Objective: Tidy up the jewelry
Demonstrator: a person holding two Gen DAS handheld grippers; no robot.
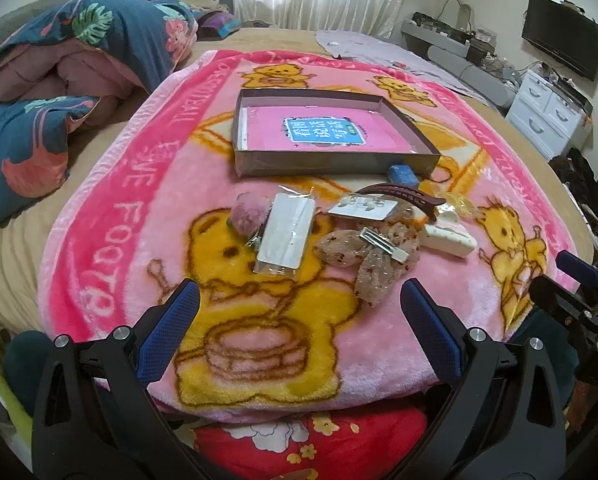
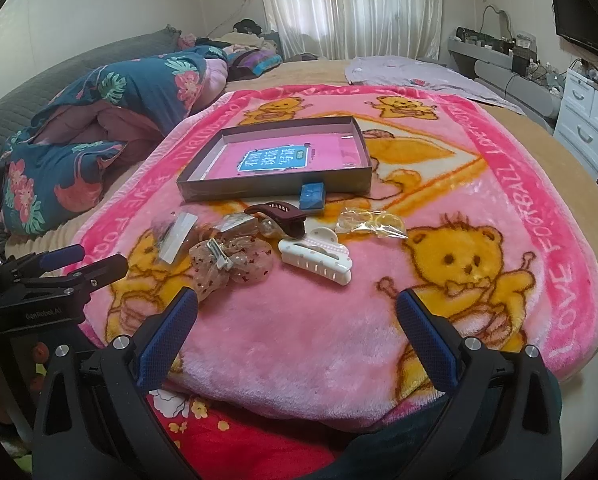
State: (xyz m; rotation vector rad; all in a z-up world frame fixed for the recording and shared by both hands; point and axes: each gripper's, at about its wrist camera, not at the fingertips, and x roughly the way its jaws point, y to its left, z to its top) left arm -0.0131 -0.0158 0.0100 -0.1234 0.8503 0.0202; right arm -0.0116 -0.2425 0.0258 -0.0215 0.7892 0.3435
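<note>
A shallow open box (image 1: 331, 160) (image 2: 275, 190) with a pink book inside sits on a pink bear blanket (image 1: 119, 208) (image 2: 299, 332). In front of it lie hair accessories: a sheer bow clip (image 1: 365, 252) (image 2: 229, 264), a white claw clip (image 1: 447, 236) (image 2: 319, 258), a dark maroon clip (image 1: 403, 194) (image 2: 277, 216), a packaged card (image 1: 287, 236) (image 2: 175, 236), a pompom tie (image 1: 247, 218), a yellow-ring packet (image 2: 373, 220) and a blue block (image 1: 403, 174) (image 2: 311, 196). My left gripper (image 1: 299, 304) and right gripper (image 2: 297, 312) are open and empty, short of the pile.
A folded floral quilt (image 1: 59, 80) (image 2: 99, 120) lies at the left of the bed. A lilac cloth (image 2: 411, 72) lies at the far right. White drawers (image 1: 547, 112) and a TV (image 1: 563, 40) stand by the right wall. Curtains hang behind.
</note>
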